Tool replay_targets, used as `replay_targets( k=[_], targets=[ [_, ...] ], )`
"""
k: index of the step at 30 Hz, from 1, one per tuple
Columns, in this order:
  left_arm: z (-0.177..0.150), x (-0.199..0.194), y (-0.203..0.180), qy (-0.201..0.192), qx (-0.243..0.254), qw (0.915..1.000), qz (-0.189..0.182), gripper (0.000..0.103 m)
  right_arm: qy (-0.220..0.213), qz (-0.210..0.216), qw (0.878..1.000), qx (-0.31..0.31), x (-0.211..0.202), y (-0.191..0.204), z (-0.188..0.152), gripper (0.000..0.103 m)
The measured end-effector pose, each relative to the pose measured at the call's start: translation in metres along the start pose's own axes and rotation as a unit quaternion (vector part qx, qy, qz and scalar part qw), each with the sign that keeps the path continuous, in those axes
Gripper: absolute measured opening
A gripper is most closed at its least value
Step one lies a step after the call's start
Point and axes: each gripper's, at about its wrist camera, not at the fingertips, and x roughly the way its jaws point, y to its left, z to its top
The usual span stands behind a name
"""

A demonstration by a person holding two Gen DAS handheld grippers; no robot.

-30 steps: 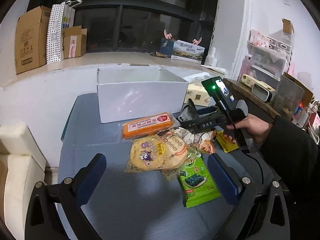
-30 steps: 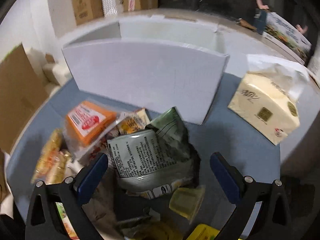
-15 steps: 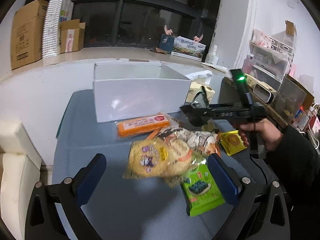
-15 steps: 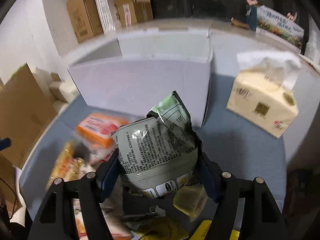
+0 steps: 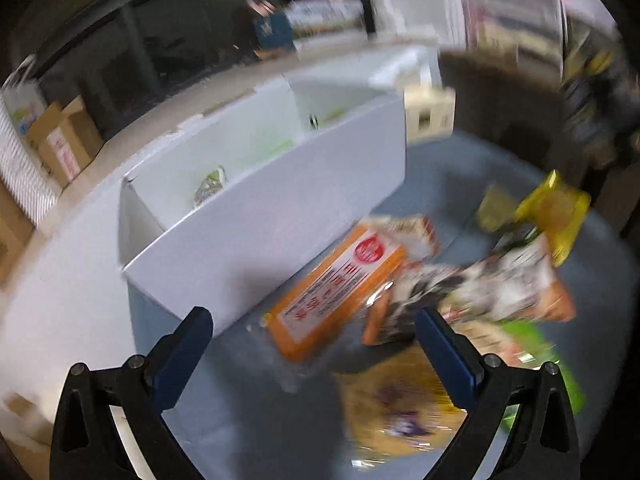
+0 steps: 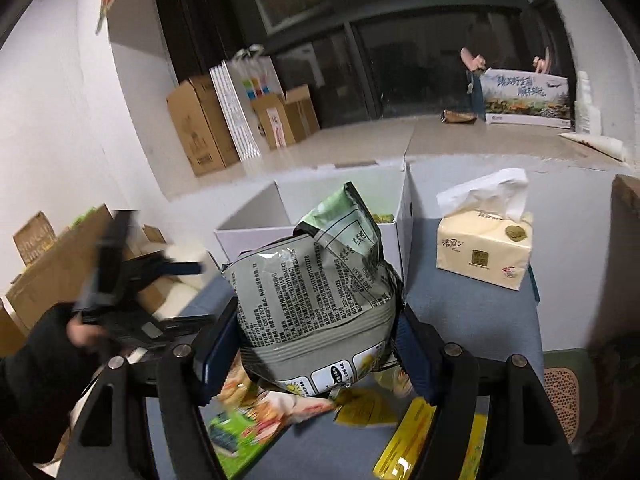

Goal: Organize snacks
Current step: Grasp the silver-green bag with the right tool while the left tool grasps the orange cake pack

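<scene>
My right gripper [image 6: 314, 350] is shut on a grey-green snack bag [image 6: 316, 288] and holds it up in front of the white box [image 6: 256, 236]. My left gripper [image 5: 316, 344] is open and empty, low over an orange snack pack [image 5: 336, 296] that lies against the white box [image 5: 280, 216]. Around it lie a round yellow cracker pack [image 5: 400, 404], a patterned bag [image 5: 492, 284], a green seaweed pack [image 5: 560, 376] and a yellow packet [image 5: 556, 212]. The box holds a few snacks. The left view is blurred.
A tissue pack [image 6: 484, 248] stands right of the box on the blue table [image 6: 460, 320]. Cardboard boxes [image 6: 204, 132] sit on the ledge behind. More snack packs [image 6: 420, 440] lie under my right gripper. The left gripper [image 6: 132, 280] and hand show at left.
My right gripper closed on the grey-green bag and lifted it off the pile. My left gripper swung forward and down toward the orange pack by the box.
</scene>
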Motion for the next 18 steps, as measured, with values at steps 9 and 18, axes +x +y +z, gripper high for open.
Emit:
replay_targets(
  k=[9, 18],
  targets=[
    [0.020, 0.063, -0.025, 0.087, 0.117, 0.9884, 0.041, 0.103, -0.010, 0.007, 1.000, 0.007, -0.027, 0.008, -0.018, 0.076],
    [0.024, 0.086, -0.017, 0.104, 0.110, 0.9878, 0.039, 0.039, -0.009, 0.016, 1.000, 0.023, -0.027, 0.008, -0.031, 0.076]
  ],
)
